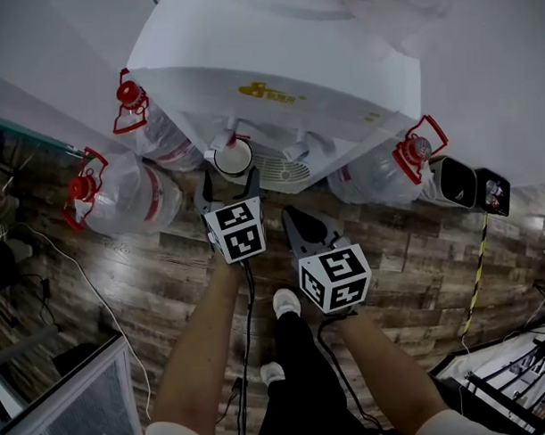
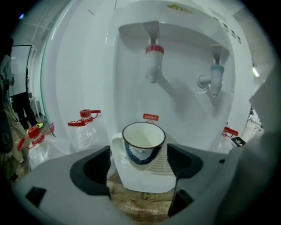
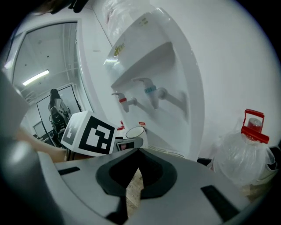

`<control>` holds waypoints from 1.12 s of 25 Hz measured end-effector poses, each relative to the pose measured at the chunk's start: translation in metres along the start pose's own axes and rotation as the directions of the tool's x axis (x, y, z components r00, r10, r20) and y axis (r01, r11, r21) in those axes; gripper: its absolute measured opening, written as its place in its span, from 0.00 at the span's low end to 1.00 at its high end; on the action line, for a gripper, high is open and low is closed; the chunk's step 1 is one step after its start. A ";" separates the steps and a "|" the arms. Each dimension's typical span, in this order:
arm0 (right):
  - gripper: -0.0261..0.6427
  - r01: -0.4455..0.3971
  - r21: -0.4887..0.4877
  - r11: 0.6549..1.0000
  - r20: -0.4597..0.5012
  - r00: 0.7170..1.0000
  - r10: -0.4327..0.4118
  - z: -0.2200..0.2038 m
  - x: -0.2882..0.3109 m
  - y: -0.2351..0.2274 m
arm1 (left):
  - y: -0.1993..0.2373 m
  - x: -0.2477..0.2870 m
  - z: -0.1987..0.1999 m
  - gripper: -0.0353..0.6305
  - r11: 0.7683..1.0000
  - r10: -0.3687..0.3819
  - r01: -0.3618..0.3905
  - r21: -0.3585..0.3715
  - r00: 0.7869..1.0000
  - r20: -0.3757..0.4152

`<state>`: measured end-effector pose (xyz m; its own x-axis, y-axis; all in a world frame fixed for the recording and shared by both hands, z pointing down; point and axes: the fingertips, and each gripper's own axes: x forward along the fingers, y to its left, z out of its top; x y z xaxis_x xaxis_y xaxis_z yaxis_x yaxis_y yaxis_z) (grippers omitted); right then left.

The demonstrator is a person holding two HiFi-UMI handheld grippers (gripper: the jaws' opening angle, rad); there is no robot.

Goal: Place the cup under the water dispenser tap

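Note:
A white cup (image 1: 233, 157) with a dark rim and a blue pattern stands on the drip tray (image 1: 284, 172) of the white water dispenser (image 1: 276, 60). In the left gripper view the cup (image 2: 143, 143) sits roughly below the red tap (image 2: 153, 61), and the blue tap (image 2: 215, 79) is to its right. My left gripper (image 1: 228, 182) is open, with one jaw on each side just in front of the cup and neither touching it. My right gripper (image 1: 295, 216) hangs lower and to the right, shut on nothing. It sees the cup (image 3: 134, 132) from the side.
Large clear water bottles with red caps lie on the wood floor left of the dispenser (image 1: 120, 195) and right of it (image 1: 387, 172). A black box (image 1: 468, 186) sits at the right. A glass-fronted case (image 1: 74, 406) is at the lower left. The person's shoe (image 1: 286, 303) is below the grippers.

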<state>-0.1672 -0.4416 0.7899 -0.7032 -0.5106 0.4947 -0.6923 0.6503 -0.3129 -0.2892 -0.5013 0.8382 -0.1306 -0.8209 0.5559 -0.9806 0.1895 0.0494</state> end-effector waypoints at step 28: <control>0.07 0.095 -0.031 0.995 0.201 0.976 -0.087 0.112 -0.374 0.236 | -0.020 -0.533 0.090 0.67 0.944 -0.314 0.310 0.113 0.949 0.019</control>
<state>-0.0855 -0.1604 0.4399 -0.6583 -0.6678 0.3473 -0.7508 0.6159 -0.2387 -0.2132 -0.1162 0.4669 0.1810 -0.8492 0.4961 -0.9827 -0.1363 0.1253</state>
